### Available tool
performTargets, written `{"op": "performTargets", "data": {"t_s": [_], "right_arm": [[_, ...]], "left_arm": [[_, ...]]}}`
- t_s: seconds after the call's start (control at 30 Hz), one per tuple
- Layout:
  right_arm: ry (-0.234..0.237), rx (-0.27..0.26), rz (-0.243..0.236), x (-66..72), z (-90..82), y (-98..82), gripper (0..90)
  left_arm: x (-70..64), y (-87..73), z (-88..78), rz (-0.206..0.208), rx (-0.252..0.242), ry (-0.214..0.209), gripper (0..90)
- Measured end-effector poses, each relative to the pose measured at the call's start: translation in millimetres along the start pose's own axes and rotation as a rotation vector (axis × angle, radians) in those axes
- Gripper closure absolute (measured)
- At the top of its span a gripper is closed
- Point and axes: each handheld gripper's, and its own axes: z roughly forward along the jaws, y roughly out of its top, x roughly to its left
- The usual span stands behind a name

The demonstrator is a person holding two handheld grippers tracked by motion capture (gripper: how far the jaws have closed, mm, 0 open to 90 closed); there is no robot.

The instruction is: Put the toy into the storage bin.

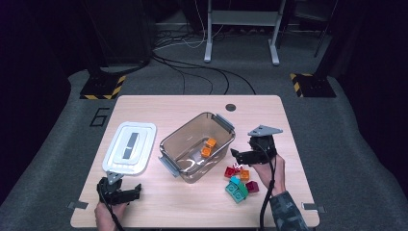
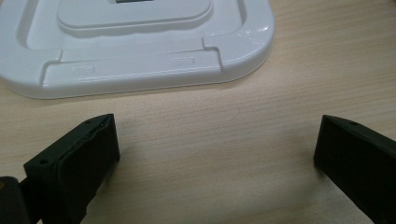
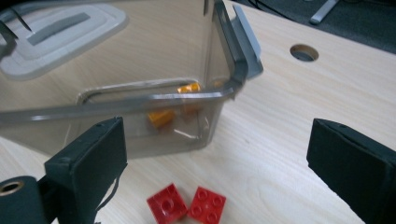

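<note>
A clear plastic container (image 1: pixel 179 139) stands mid-table with two orange bricks (image 1: pixel 208 147) inside. My right gripper (image 1: pixel 239 156) hovers just right of it, jaws wide open and empty. In the right gripper view the gripper (image 3: pixel 215 158) faces the container's near corner (image 3: pixel 224 91); an orange brick (image 3: pixel 161 116) shows through the wall, and two red bricks (image 3: pixel 168 201) lie on the table below. My left gripper (image 1: pixel 121 188) rests at the front left, open and empty. Its jaws (image 2: pixel 217 149) point at the white lid (image 2: pixel 135 42).
The white lid (image 1: pixel 130 147) lies flat left of the container. A pile of red, orange, teal and magenta bricks (image 1: pixel 239 183) sits at the front right beside my right hand. A round cable hole (image 1: pixel 231 107) marks the table's far edge.
</note>
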Motion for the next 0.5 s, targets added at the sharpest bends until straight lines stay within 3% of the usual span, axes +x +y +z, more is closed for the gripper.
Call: {"op": "performTargets", "data": {"t_s": [0.5], "right_arm": [[-0.026, 0.075, 0.051, -8.0, -2.2, -48.9, 2.7]], "left_arm": [[0.0, 0.0, 0.0, 0.000, 0.000, 0.000, 0.0]]}}
